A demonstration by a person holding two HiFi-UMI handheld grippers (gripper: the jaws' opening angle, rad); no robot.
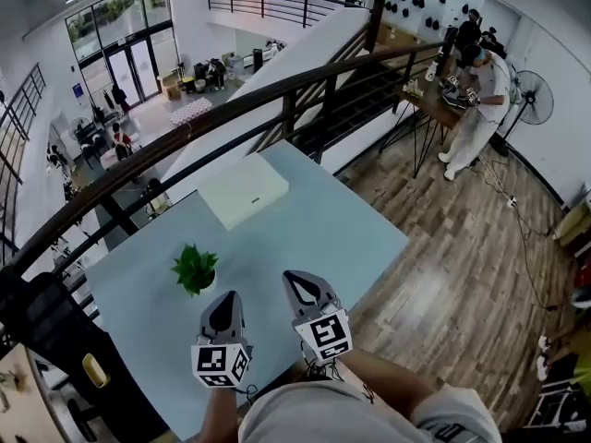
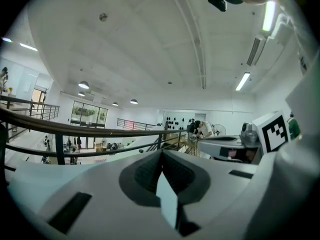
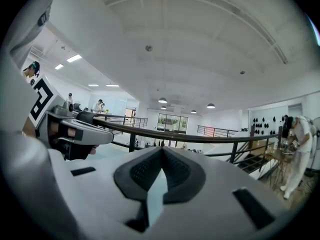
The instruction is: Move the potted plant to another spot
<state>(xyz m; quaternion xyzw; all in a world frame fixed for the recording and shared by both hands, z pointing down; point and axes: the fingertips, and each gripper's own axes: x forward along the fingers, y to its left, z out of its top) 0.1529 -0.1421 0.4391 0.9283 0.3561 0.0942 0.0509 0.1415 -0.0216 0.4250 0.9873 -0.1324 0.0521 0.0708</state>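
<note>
the potted plant [image 1: 195, 270] stands upright on the pale blue surface [image 1: 351, 238], toward its near left part, just ahead of the left tongs [image 1: 225, 297] and a little to their left. it is a small tuft of green leaves in a small pale pot, so it probably weighs little. the pot looks stiff and likely smooth, so it could slip under a light pinch, while the leaves are soft and would bend or tear. the better hold is across the pot's wall, below the foliage, keeping it upright so no soil spills. a flat white box [image 1: 243, 189] lies well apart, further along the surface.

in the left gripper view the left tongs [image 2: 161, 152] are closed pad to pad with nothing between them, and they point out over the railing [image 2: 75, 130]. the right tongs [image 3: 161, 149] are likewise fully closed and empty. in the head view the right tongs [image 1: 295, 278] hang beside the left pair, and neither touches the plant.
</note>
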